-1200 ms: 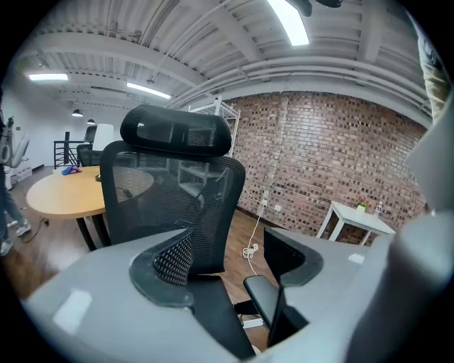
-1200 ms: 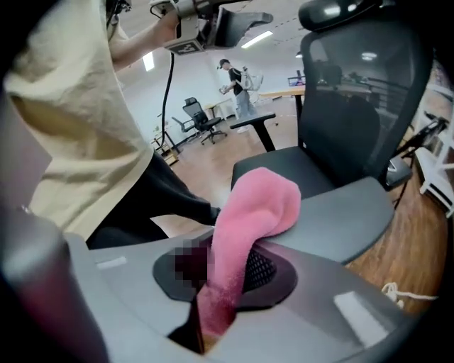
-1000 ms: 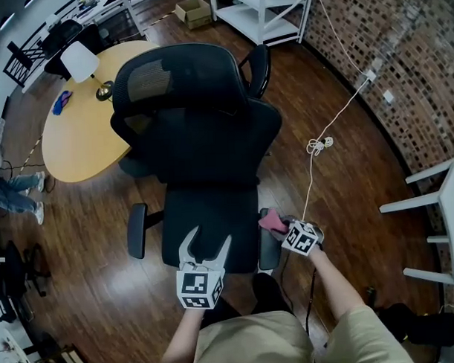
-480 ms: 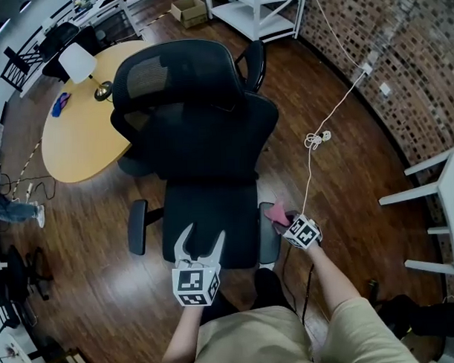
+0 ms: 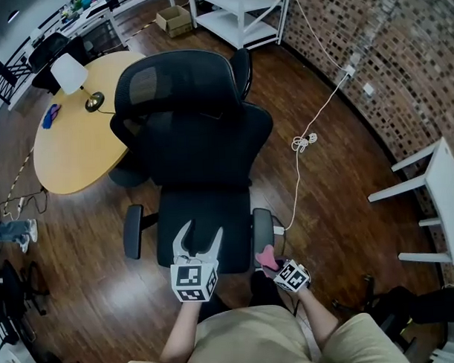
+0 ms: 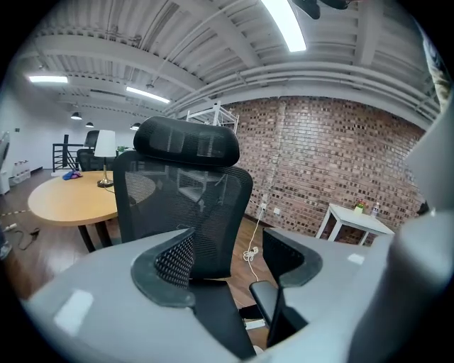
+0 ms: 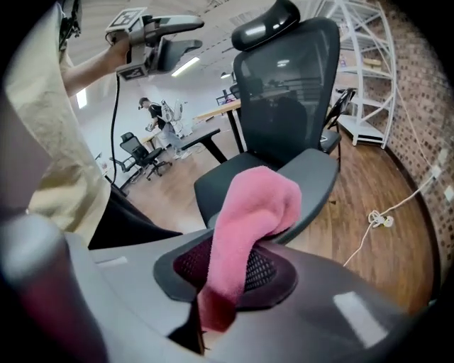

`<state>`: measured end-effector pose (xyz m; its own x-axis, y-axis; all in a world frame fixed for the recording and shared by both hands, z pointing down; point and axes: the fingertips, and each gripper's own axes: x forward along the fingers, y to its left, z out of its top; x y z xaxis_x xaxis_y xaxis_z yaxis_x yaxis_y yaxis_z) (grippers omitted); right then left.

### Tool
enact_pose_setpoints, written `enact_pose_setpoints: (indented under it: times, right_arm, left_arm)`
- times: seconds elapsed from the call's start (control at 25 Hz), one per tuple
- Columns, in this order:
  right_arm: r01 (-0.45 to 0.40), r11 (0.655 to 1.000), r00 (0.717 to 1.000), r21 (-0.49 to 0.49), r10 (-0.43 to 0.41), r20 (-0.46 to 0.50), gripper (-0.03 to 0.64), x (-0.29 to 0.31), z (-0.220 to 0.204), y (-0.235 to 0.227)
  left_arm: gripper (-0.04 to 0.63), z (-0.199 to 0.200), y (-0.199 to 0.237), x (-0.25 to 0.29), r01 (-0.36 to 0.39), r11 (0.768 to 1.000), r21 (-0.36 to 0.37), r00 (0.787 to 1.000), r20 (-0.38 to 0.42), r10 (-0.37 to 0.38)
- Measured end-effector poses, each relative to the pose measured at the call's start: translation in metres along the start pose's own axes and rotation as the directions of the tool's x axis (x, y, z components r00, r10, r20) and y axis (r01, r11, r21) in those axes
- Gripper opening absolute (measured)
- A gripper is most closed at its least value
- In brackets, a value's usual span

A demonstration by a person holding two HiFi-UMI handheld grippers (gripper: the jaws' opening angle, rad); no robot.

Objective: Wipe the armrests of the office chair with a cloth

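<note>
A black office chair (image 5: pixel 199 141) faces me, its seat (image 5: pixel 206 215) between a left armrest (image 5: pixel 133 231) and a right armrest (image 5: pixel 263 226). My right gripper (image 5: pixel 271 262) is shut on a pink cloth (image 5: pixel 265 255) at the near end of the right armrest. In the right gripper view the pink cloth (image 7: pixel 252 213) drapes from the right gripper (image 7: pixel 227 280) onto the armrest pad (image 7: pixel 323 174). My left gripper (image 5: pixel 198 242) hovers over the seat's front edge. Its jaws have just closed a little but stand open with nothing between them. The left gripper (image 6: pixel 227 264) points at the chair back (image 6: pixel 184 205).
A round wooden table (image 5: pixel 69 141) with a white lamp (image 5: pixel 68 73) stands behind the chair at the left. A white shelf unit (image 5: pixel 236 17) is at the back, a white cable (image 5: pixel 304 142) lies on the wood floor, and a white table (image 5: pixel 444 195) sits by the brick wall.
My right gripper has drawn the pink cloth back along the right armrest toward me, to its near end. The left gripper has stayed over the seat front.
</note>
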<state>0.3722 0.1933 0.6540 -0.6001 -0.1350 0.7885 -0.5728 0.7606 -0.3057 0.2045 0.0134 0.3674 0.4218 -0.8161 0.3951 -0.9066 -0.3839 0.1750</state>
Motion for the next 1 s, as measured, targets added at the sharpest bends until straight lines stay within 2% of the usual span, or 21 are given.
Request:
enact_pose_setpoints:
  times: [0.16,0.24,0.32,0.4,0.52,0.68,0.8,0.88,0.92,1.0]
  right_arm:
    - [-0.046,0.999,0.999,0.009,0.047,-0.018,0.067,0.003,0.003,0.015]
    - [-0.028,1.000,1.000,0.010,0.028,0.014,0.069,-0.001,0.022,0.000]
    - [0.024,0.999,1.000,-0.027,-0.023,0.013,0.071,-0.004,0.050,-0.036]
    - [0.081,0.993,0.996,-0.086,-0.084,-0.029,0.071,-0.001,0.080,-0.077]
    - [0.119,0.978,0.981,-0.169,-0.143,-0.133,0.074,0.013,0.118,-0.124]
    - [0.177,0.949,0.933,-0.260,-0.246,-0.261,0.074,0.024,0.149,-0.177]
    - [0.127,0.958,0.902,-0.259,-0.221,-0.372,0.074,0.045,0.151,-0.173]
    - [0.102,0.953,0.866,-0.285,-0.226,-0.445,0.074,0.058,0.144,-0.163]
    - [0.073,0.953,0.859,-0.293,-0.210,-0.468,0.074,0.064,0.142,-0.152]
    - [-0.061,0.963,0.851,-0.264,-0.087,-0.517,0.072,0.074,0.131,-0.114]
  left_arm:
    - [0.287,0.001,0.000,0.000,0.005,1.000,-0.007,1.000,0.008,-0.005]
    - [0.287,0.003,0.002,-0.002,0.006,1.000,-0.007,1.000,0.017,-0.005]
    - [0.287,0.005,0.007,-0.002,-0.006,1.000,-0.013,1.000,0.030,0.006]
    - [0.287,0.004,0.015,-0.005,-0.028,0.999,-0.035,0.999,0.036,0.029]
    - [0.287,-0.002,0.025,-0.012,-0.051,0.997,-0.049,0.998,0.031,0.053]
    - [0.287,-0.008,0.026,-0.024,-0.072,0.997,0.006,0.997,0.032,0.072]
    - [0.287,-0.018,0.040,-0.037,-0.117,0.992,0.044,0.993,0.023,0.116]
    - [0.287,-0.022,0.051,-0.042,-0.128,0.992,0.013,0.992,0.020,0.128]
    - [0.287,-0.022,0.056,-0.045,-0.123,0.992,-0.010,0.992,0.024,0.124]
    - [0.287,-0.018,0.062,-0.049,-0.111,0.993,-0.039,0.993,0.047,0.113]
